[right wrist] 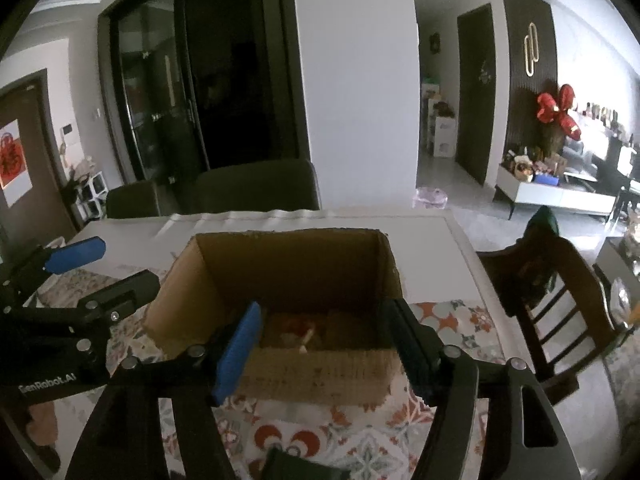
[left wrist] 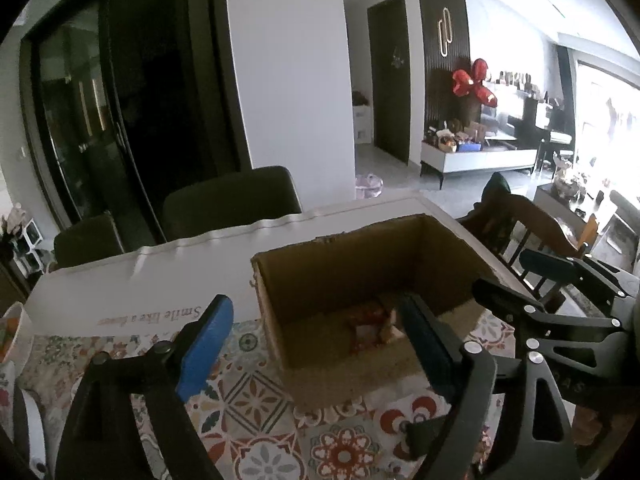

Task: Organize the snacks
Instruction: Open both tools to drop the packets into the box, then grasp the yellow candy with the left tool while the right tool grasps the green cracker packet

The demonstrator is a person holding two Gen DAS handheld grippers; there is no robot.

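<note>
Both claws hang spread and empty: our left gripper (left wrist: 316, 344) and right gripper (right wrist: 324, 344) frame the cardboard box (right wrist: 288, 272) near the table's (right wrist: 432, 240) far right corner. Snack packets (right wrist: 304, 330) lie inside; we judge sorting nearly done.

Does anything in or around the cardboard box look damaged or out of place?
Only the cardboard box looks worn: its top rim is ragged, as if the flaps were torn off. The snacks lie inside it; nothing is spilled on the table.
</note>
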